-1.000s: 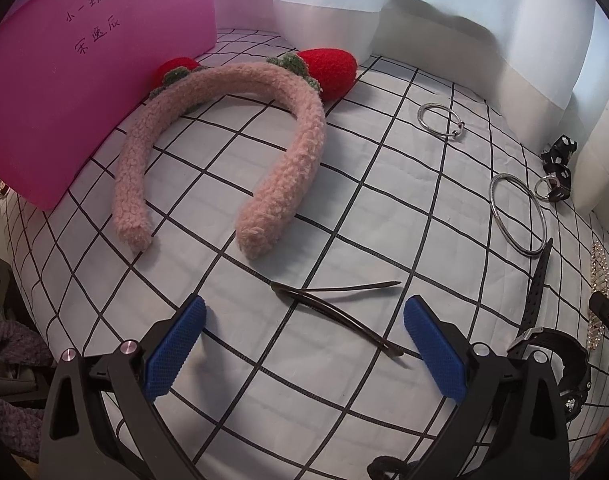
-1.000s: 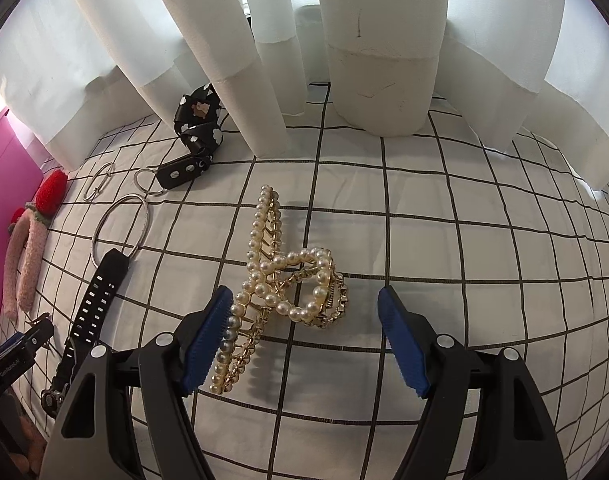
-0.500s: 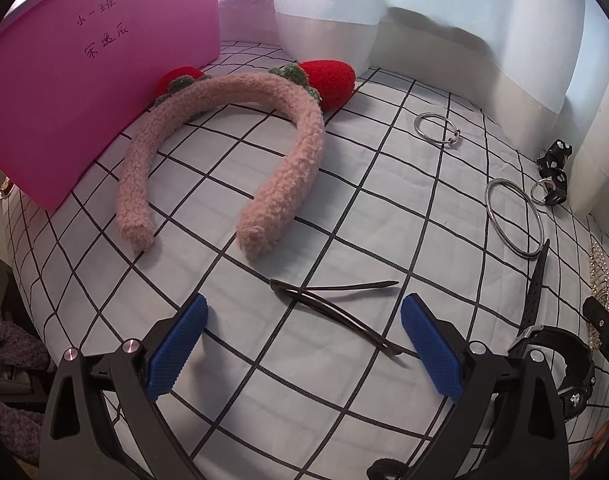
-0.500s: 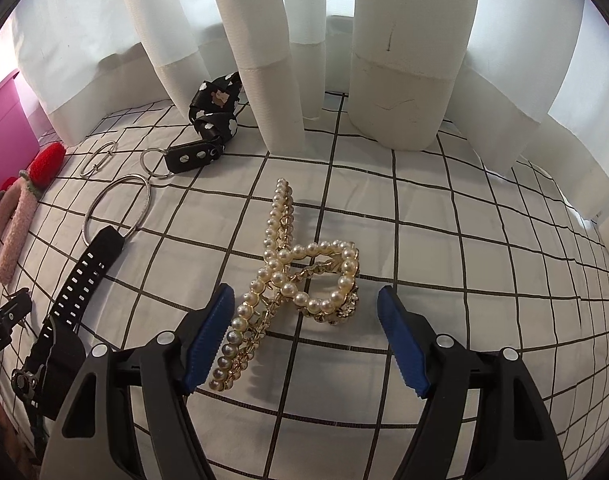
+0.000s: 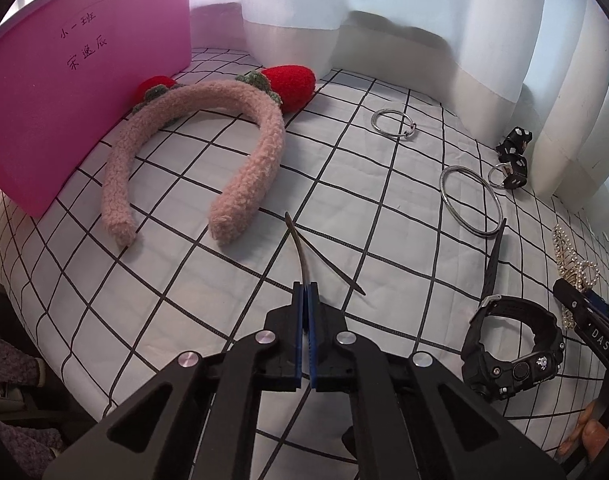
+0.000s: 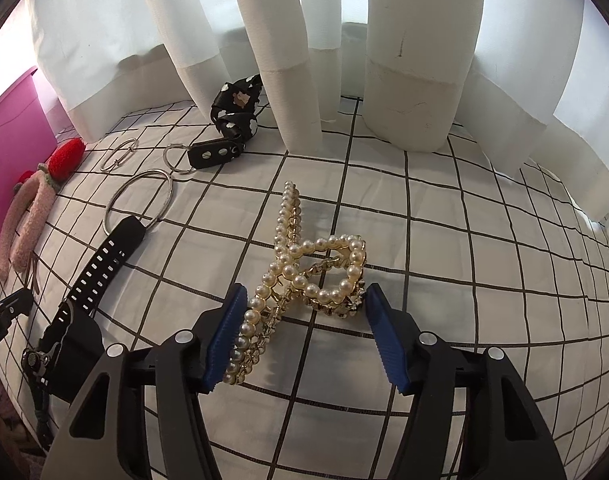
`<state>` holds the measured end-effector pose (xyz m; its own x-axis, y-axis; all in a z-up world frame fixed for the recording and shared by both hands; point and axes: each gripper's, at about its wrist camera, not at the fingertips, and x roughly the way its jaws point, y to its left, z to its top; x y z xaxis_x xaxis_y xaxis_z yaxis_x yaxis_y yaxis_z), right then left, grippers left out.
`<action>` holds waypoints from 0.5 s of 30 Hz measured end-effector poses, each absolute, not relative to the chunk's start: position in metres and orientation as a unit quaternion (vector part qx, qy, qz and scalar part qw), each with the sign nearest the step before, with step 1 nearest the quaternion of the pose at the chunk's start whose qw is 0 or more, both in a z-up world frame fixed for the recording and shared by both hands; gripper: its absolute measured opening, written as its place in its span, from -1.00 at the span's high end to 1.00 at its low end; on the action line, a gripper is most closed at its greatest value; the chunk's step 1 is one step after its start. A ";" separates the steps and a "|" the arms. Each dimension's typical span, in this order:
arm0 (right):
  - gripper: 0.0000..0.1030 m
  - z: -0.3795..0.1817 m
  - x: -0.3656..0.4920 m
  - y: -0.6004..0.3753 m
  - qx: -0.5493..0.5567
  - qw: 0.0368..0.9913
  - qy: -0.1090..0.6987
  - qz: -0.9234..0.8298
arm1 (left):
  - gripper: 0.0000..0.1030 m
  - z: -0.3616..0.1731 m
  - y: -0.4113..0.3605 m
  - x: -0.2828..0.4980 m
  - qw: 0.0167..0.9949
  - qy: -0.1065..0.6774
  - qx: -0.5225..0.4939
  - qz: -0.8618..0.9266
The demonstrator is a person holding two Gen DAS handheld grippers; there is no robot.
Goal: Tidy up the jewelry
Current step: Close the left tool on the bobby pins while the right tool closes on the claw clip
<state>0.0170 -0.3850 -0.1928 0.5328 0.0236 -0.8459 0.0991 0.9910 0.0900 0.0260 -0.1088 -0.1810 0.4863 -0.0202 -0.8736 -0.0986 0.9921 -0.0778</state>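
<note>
Two sets of tongs work over a white cloth surface (image 5: 384,184) with a black grid. Left tongs (image 5: 305,292) are clamped on one thin dark metal hair clip (image 5: 300,250), lifting its prong off the cloth. Right tongs (image 6: 304,322) are closing around one gold claw clip studded with pearls (image 6: 304,264), which lies between the blue pads; the left pad touches it. Counted: two plain silver rings (image 5: 470,200), one fuzzy pink headband with two red strawberries (image 5: 208,136), one black digital watch (image 5: 512,344), one black strap with a key ring (image 6: 220,148). Only the left view shows the pink box's (image 5: 64,100) handwritten Chinese characters and "DAS" on the right tool; only the right view shows the strap's white cloud print.
</note>
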 end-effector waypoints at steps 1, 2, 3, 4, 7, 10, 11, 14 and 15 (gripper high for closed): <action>-0.06 -0.192 0.016 -0.387 0.068 0.873 0.483 -0.020 | 0.94 -0.181 -0.107 0.025 0.859 0.507 -0.065 0.022; -0.05 -0.192 0.015 -0.390 0.070 0.872 0.483 -0.018 | 0.94 -0.180 -0.107 0.024 0.859 0.506 -0.066 0.022; -0.01 -0.191 0.014 -0.391 0.070 0.873 0.483 -0.018 | 0.94 -0.179 -0.107 0.023 0.860 0.506 -0.068 0.021; 0.03 -0.191 0.013 -0.392 0.074 0.872 0.483 -0.014 | 0.94 -0.178 -0.107 0.022 0.861 0.504 -0.071 0.018; 0.12 -0.188 0.008 -0.396 0.086 0.873 0.480 -0.007 | 0.94 -0.170 -0.107 0.018 0.865 0.496 -0.072 0.013; 0.16 -0.185 0.002 -0.400 0.096 0.873 0.477 0.000 | 0.94 -0.162 -0.108 0.015 0.868 0.491 -0.071 0.009; 0.16 -0.185 0.001 -0.401 0.100 0.872 0.479 0.002 | 0.94 -0.160 -0.108 0.014 0.869 0.490 -0.072 0.007; 0.16 -0.183 -0.004 -0.404 0.099 0.871 0.481 0.002 | 0.94 -0.155 -0.106 0.011 0.869 0.490 -0.072 0.007; 0.16 -0.181 -0.006 -0.403 0.098 0.872 0.480 0.001 | 0.94 -0.153 -0.105 0.010 0.868 0.490 -0.072 0.008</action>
